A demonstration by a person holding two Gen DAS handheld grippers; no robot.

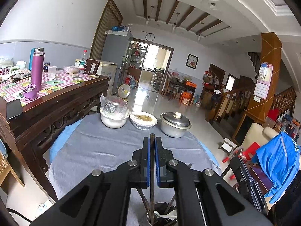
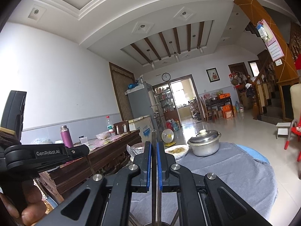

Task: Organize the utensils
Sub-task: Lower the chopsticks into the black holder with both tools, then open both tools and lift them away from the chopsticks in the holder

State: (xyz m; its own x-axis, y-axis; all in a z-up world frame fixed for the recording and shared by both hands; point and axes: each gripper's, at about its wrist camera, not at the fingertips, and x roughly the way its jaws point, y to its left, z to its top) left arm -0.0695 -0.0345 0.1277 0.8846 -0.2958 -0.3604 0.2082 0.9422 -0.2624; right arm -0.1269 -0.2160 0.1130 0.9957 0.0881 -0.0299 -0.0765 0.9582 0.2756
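Note:
My left gripper (image 1: 152, 141) is shut on a dark thin chopstick (image 1: 152, 136) whose top pokes out just above the blue pads. Its lower end runs down into a round metal utensil holder (image 1: 160, 208) at the bottom edge, which holds more sticks and a white spoon (image 1: 166, 215). My right gripper (image 2: 154, 145) is shut on another dark chopstick (image 2: 154, 133) that stands upright and reaches down to the holder's rim (image 2: 156, 223). In the right wrist view the left gripper (image 2: 82, 149), held in a hand (image 2: 28, 203), sits at the left.
A round table with a grey cloth (image 1: 105, 150) carries a white bowl under plastic wrap (image 1: 112, 118), a wrapped plate of food (image 1: 144, 120) and a lidded metal pot (image 1: 175, 125). A dark wooden table (image 1: 56, 101) with a purple flask (image 1: 36, 69) stands at the left. At the right is a chair with a blue garment (image 1: 276, 162).

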